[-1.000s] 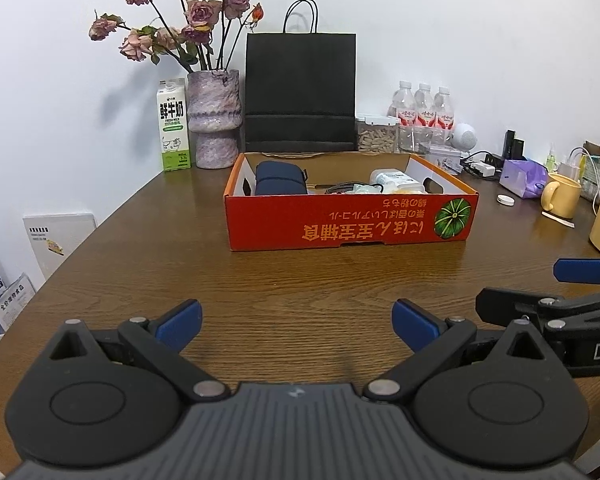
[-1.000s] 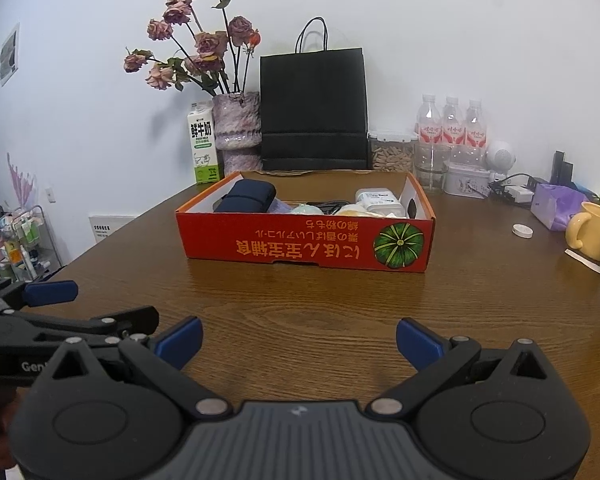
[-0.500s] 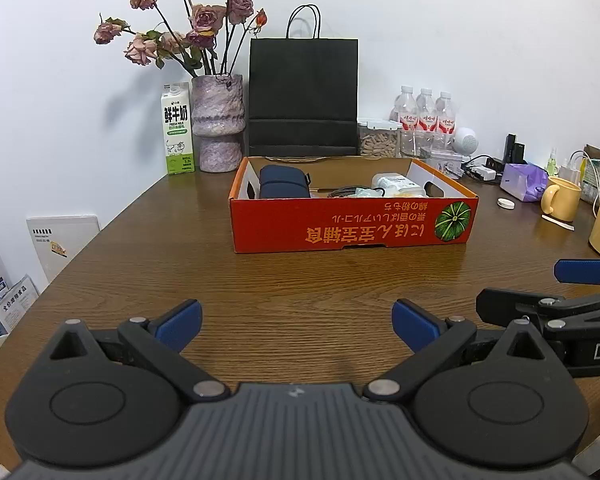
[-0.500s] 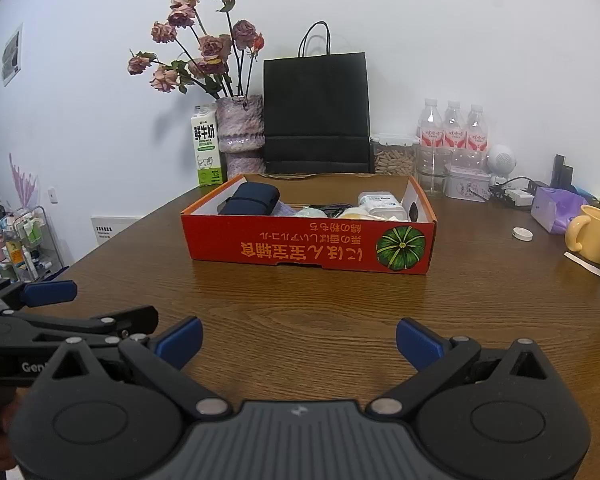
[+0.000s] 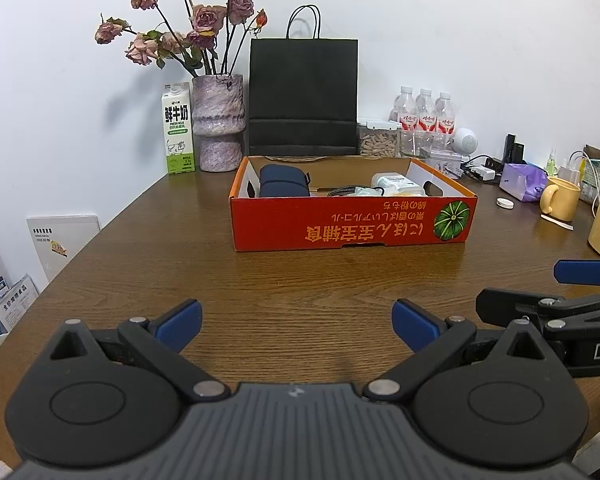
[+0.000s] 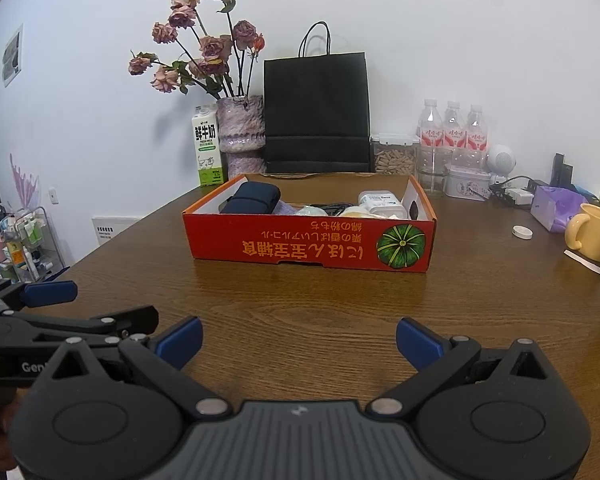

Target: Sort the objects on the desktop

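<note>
Jaws, left gripper (image 5: 296, 322): spread wide, released, nothing between the blue pads; low over the bare wooden surface (image 5: 300, 276).
Jaws, right gripper (image 6: 299, 336): likewise spread wide and empty, low over the same surface; just beside the left gripper, the two side by side.
Red cardboard box (image 5: 350, 226): open-topped, straight ahead of both grippers, well apart from them; printed lettering upside down, green pumpkin picture at its right front corner.
Box contents: dark blue pouch (image 5: 283, 187) at the left end; white container (image 5: 396, 182) at the right end; dark coiled cable (image 5: 342, 191) and pale items between, partly hidden by the front wall.
Path to box: bare wood only between jaws and box front.
Behind box: black paper bag (image 5: 303, 96) upright against the wall; vase of dried roses (image 5: 217, 134) to its left; milk carton (image 5: 177, 128) beside the vase.
Right rear: three water bottles (image 5: 424, 114), clear container of brown pellets (image 5: 378, 140), small white round device (image 5: 465, 141).
Right edge: purple packet (image 5: 522, 181), yellow mug (image 5: 560, 199), small white cap (image 5: 505, 203) lying near them.
Off the surface, left: white panel (image 5: 62, 240) leaning at the wall; wire rack of small bottles (image 6: 24, 240) in the right wrist view.
</note>
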{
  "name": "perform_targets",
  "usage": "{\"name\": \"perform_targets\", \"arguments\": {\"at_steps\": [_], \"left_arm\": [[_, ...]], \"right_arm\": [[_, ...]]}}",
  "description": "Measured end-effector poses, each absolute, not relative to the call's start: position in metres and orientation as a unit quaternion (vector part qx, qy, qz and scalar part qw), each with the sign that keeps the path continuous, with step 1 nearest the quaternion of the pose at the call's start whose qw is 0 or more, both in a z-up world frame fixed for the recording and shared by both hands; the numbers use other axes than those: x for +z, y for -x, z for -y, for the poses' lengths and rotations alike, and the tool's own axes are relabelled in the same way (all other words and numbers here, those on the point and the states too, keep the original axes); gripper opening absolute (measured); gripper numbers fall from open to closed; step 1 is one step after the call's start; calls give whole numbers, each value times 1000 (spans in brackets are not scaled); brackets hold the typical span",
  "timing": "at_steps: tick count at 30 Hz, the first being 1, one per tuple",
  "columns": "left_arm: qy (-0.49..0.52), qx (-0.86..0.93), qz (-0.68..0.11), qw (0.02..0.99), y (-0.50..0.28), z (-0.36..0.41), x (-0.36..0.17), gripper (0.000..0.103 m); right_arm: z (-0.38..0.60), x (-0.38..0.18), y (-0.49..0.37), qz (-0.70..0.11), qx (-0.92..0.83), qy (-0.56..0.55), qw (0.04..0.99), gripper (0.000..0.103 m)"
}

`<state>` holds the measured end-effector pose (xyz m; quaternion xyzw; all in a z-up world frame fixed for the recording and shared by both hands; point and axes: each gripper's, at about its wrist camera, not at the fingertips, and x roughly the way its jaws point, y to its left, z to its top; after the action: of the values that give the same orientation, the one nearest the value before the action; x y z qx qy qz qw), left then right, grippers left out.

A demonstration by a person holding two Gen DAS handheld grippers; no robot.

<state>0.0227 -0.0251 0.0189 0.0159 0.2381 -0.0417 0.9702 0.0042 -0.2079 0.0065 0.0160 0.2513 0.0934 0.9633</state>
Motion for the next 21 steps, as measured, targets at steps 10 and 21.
{"name": "perform_targets", "arguments": {"at_steps": [10,21], "left_arm": [[-16,-41,-239,970,-22,25,19,103],[-15,-42,-239,970,-21,23,18,103]], "right_arm": [[208,6,-5,-251,93,-16,963,103],[207,6,-2,-251,93,-15,963,103]]}}
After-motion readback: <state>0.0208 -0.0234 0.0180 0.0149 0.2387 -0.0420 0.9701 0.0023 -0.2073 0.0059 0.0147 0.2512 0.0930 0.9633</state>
